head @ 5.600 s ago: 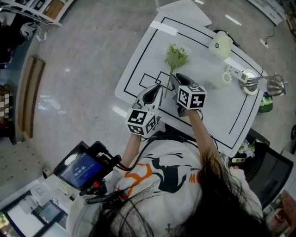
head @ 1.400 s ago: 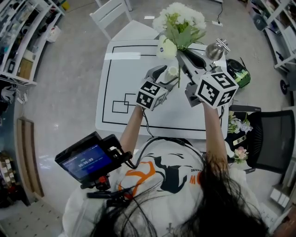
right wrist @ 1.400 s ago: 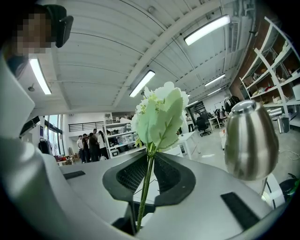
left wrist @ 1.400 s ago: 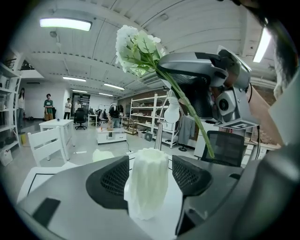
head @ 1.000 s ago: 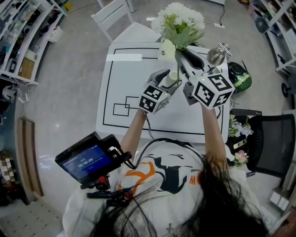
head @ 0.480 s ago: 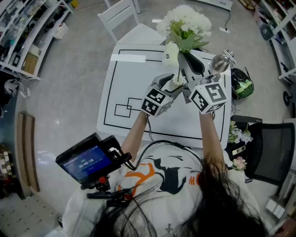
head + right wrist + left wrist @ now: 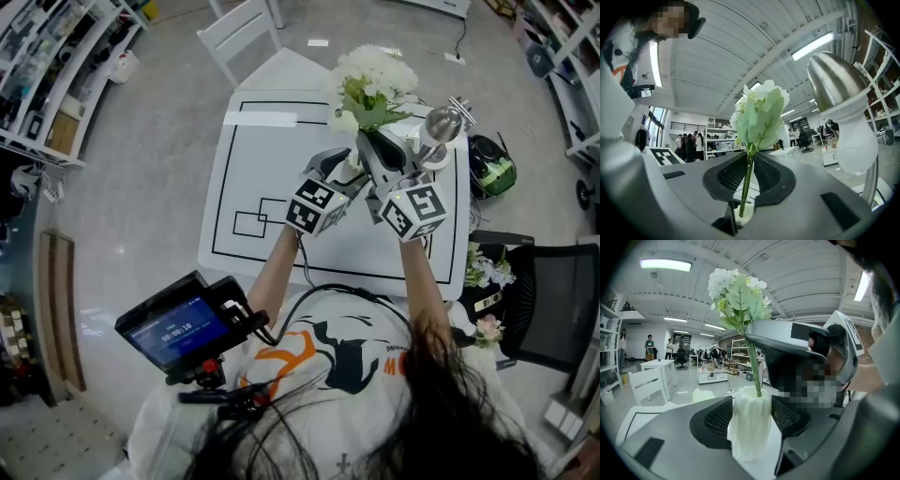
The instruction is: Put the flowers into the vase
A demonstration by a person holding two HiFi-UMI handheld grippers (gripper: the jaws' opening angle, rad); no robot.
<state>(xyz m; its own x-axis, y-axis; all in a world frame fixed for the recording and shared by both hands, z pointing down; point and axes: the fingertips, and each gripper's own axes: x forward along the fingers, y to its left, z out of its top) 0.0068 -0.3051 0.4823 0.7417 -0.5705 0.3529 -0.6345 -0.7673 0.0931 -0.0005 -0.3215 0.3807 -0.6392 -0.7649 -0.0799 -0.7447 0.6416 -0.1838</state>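
Within the nearly shut right tool (image 7: 749, 165), flower stem (image 7: 746, 185)

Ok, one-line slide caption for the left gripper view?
Left gripper clamps the white vase; the flower stem, held by the right gripper, stands in its mouth.

The right hand-held gripper (image 7: 749, 177) has its dark meshed jaws closed on the thin green stem (image 7: 746, 187) of the flowers (image 7: 760, 116), whose white blooms and pale leaves rise upright above them. The stem's lower end reaches the white vase (image 7: 743, 214) below. A metal-shaded lamp (image 7: 836, 86) stands close at the right. People (image 7: 691, 146) stand far behind.
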